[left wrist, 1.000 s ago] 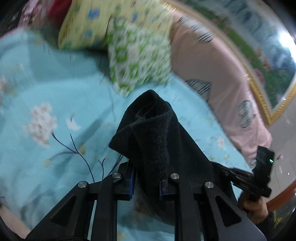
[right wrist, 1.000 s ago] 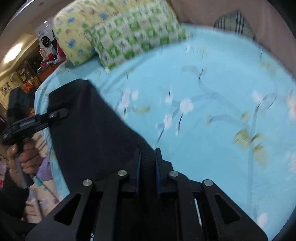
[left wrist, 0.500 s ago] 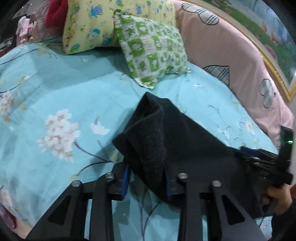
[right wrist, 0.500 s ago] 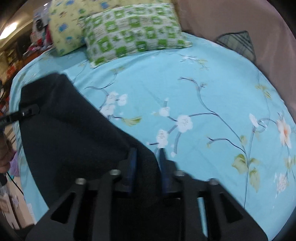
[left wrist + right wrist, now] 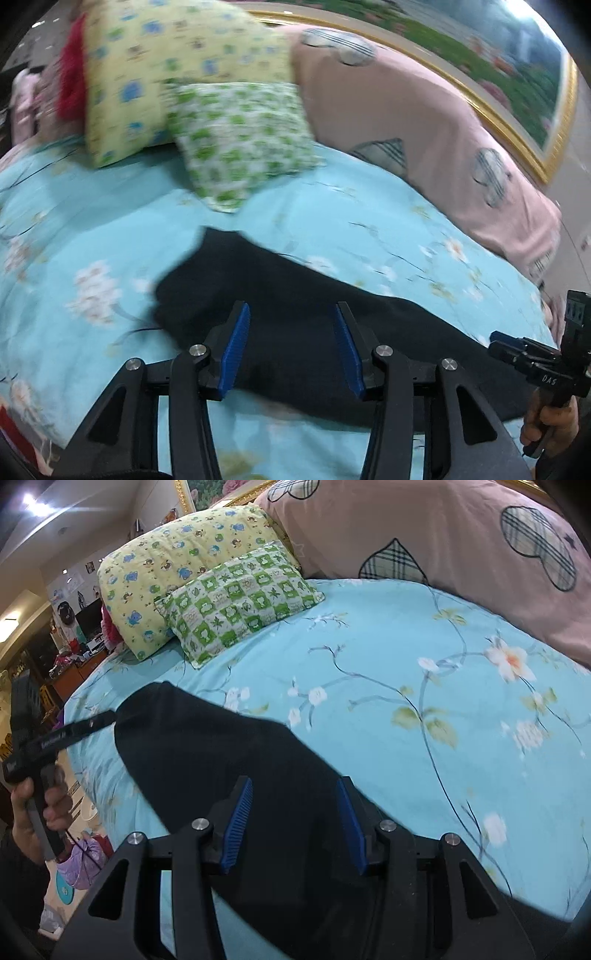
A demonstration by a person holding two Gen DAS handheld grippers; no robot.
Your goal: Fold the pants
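The black pants (image 5: 295,288) lie in a folded band across the light blue flowered bed sheet (image 5: 110,229). My left gripper (image 5: 291,308) hovers over their left end, its jaws opening, and the blue pads (image 5: 236,339) stand clear of the cloth. My right gripper (image 5: 293,781) is over the other end of the pants (image 5: 207,746), jaws also opening, with nothing pressed between its pads (image 5: 351,823). Each view shows the opposite hand (image 5: 40,805) on its gripper handle at the edge of the picture.
A yellow pillow (image 5: 177,565) and a green checked pillow (image 5: 236,602) lie at the head of the bed. A pink cover with plaid hearts (image 5: 443,554) runs along the far side below a gold-framed picture (image 5: 517,85). Cluttered furniture (image 5: 66,657) stands beyond the bed's left edge.
Both grippers have opened and let go of the pants. The bunched, lifted cloth has dropped flat onto the sheet, and both grippers have drawn back a little.
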